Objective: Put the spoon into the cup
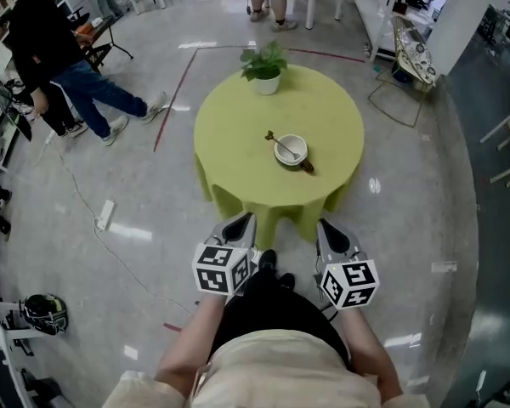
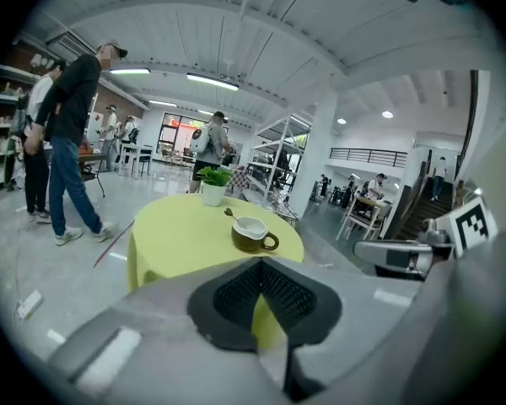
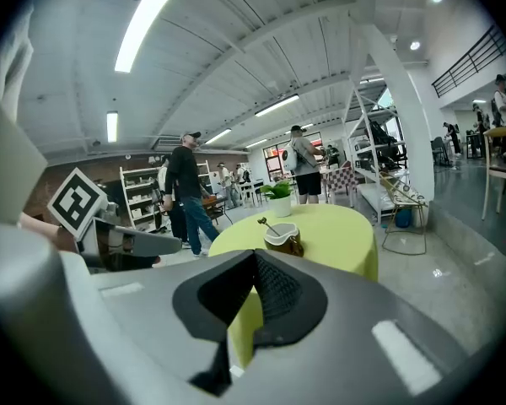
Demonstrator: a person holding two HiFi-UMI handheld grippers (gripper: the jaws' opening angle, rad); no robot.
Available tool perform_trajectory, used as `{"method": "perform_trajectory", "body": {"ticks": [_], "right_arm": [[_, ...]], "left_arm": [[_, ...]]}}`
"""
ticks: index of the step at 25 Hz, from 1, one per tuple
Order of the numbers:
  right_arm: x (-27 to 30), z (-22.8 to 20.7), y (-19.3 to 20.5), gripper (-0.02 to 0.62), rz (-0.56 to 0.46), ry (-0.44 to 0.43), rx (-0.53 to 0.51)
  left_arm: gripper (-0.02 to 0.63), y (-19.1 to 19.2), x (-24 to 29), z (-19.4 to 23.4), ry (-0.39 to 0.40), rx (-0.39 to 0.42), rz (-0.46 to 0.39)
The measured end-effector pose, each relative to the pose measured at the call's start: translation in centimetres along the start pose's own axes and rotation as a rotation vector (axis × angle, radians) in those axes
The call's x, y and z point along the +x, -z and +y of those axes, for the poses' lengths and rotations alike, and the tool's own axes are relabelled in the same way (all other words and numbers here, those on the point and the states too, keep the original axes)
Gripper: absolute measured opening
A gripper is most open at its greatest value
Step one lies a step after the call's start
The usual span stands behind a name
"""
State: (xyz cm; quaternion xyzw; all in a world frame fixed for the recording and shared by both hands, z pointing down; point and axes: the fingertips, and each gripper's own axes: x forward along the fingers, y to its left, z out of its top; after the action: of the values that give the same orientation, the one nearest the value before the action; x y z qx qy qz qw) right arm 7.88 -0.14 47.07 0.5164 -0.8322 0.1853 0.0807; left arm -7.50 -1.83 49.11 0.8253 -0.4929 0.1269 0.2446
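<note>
A brown cup (image 1: 291,150) with a white inside stands near the middle of a round yellow-green table (image 1: 238,126). The spoon (image 1: 272,137) rests in it, with its handle sticking out toward the far left. Both gripper views show the cup (image 2: 251,233) (image 3: 282,238) and the spoon handle (image 2: 229,213) (image 3: 266,223) well ahead. My left gripper (image 1: 242,220) (image 2: 261,261) and right gripper (image 1: 326,225) (image 3: 255,256) hover side by side over the floor, short of the table's near edge. Both are shut and hold nothing.
A potted plant (image 1: 265,68) stands at the table's far edge. People (image 1: 51,49) stand at the upper left. A power strip (image 1: 104,215) with its cable and a helmet (image 1: 42,311) lie on the floor at left. A white rack (image 1: 408,49) stands at the right.
</note>
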Motion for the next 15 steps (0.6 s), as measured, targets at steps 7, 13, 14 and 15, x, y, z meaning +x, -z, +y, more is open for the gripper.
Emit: {"method": "perform_trajectory", "body": {"ticks": [7, 13, 14, 15], "right_arm": [[-0.9, 0.2, 0.2, 0.000, -0.008, -0.008, -0.011], [-1.7, 0.5, 0.4, 0.000, -0.021, -0.030, -0.007], [-1.8, 0.5, 0.5, 0.000, -0.021, -0.033, -0.006], [-1.9, 0.5, 0.6, 0.000, -0.020, -0.036, -0.005]], "left_arm": [[0.002, 0.3, -0.6, -0.9, -0.002, 0.012, -0.009], [0.002, 0.7, -1.4, -1.5, -0.012, 0.020, -0.012], [0.002, 0.8, -1.5, -1.5, -0.014, 0.020, -0.013], [0.002, 0.9, -1.6, -1.5, -0.016, 0.020, -0.012]]}}
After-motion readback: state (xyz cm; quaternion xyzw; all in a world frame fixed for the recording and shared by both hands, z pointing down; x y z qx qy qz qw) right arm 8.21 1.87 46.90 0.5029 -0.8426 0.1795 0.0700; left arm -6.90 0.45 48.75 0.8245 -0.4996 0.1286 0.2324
